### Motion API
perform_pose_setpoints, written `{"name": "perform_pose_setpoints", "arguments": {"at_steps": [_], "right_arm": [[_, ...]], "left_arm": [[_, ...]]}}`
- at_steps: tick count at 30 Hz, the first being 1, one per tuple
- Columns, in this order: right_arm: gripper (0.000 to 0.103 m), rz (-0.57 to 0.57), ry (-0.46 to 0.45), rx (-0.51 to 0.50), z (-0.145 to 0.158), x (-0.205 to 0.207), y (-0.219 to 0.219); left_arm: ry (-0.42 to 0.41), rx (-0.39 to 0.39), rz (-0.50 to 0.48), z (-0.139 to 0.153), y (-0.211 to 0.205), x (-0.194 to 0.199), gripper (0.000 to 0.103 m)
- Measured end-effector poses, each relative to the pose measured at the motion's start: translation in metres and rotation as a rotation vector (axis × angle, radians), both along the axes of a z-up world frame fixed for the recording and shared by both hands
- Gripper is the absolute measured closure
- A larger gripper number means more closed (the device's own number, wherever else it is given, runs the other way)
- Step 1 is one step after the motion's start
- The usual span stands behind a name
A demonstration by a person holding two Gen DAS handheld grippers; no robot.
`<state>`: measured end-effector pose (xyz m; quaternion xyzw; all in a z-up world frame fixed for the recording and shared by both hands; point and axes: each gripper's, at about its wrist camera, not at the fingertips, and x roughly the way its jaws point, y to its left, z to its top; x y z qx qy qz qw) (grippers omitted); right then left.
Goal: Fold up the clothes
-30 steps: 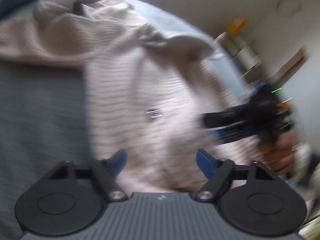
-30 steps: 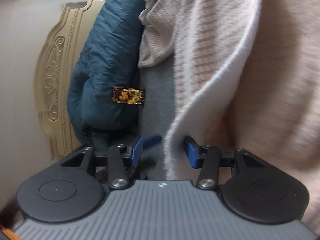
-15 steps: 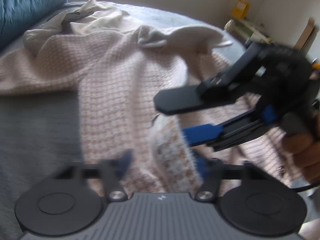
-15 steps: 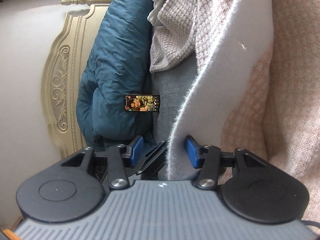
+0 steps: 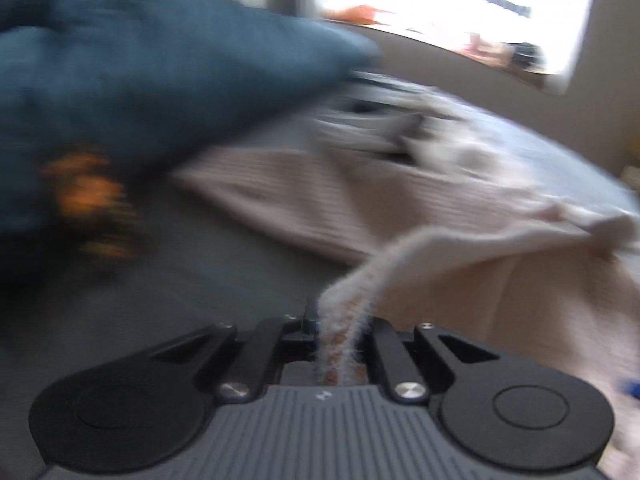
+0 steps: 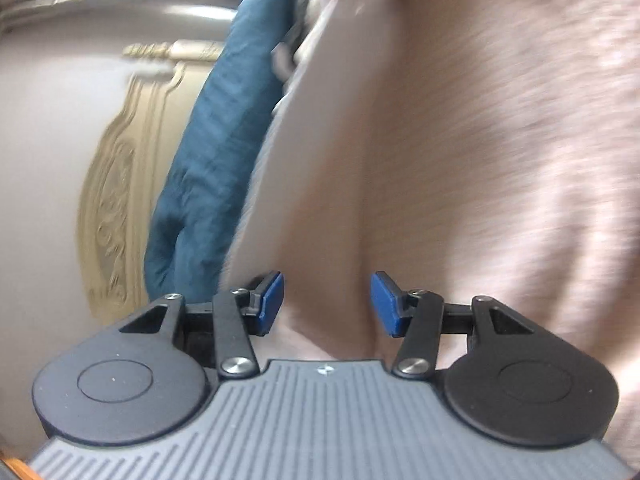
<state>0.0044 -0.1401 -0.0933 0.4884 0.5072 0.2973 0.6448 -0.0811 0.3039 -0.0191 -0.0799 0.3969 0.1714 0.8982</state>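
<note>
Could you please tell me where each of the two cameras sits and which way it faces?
Left wrist: on the left gripper, looking downward along its fingers, shut on the pink sweater's edge above the grey bed.
Right wrist: on the right gripper, jaws apart against sweater fabric, headboard behind.
Shared: the sweater and blue pillow.

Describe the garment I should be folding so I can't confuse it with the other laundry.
On the grey bed, beside the blue pillow, lies a pale pink sweater. Unlike the whitish clothes bunched behind it, its fuzzy hem is pinched in the left gripper.
</note>
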Motion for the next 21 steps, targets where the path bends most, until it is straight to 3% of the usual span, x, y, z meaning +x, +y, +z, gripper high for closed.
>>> {"name": "perform_pose_setpoints", "arguments": {"at_steps": [2, 4, 5, 8, 10, 14, 19, 21], "right_arm": [[0.054, -0.043, 0.017, -0.025, -0.007, -0.004, -0.016], [0.054, -0.082, 0.039, -0.047, -0.014, -0.007, -0.028], [0.054, -0.100, 0.048, -0.056, -0.016, -0.008, -0.034], [0.054, -0.118, 0.038, -0.094, -0.014, -0.011, -0.044], [0.054, -0.116, 0.008, -0.130, -0.008, -0.013, -0.050], [0.052, -0.113, -0.038, -0.205, 0.002, -0.020, -0.068], [0.052, -0.176, -0.116, -0.301, 0.020, -0.033, -0.103], [0.051, -0.232, -0.149, -0.358, 0.031, -0.041, -0.124]], "left_arm": [[0.105, 0.086, 0.065, -0.021, 0.026, 0.007, 0.085], [0.226, 0.112, 0.084, -0.044, 0.038, 0.011, 0.066], [0.261, 0.117, 0.090, -0.050, 0.038, 0.010, 0.064], [0.220, 0.100, 0.082, -0.046, 0.029, -0.003, 0.060], [0.153, 0.124, 0.073, -0.031, 0.020, -0.013, 0.048], [0.007, 0.229, 0.049, 0.014, 0.001, -0.027, 0.044], [-0.123, 0.191, -0.207, 0.050, -0.052, -0.026, 0.037], [-0.114, 0.103, -0.351, 0.045, -0.083, -0.019, 0.035]]}}
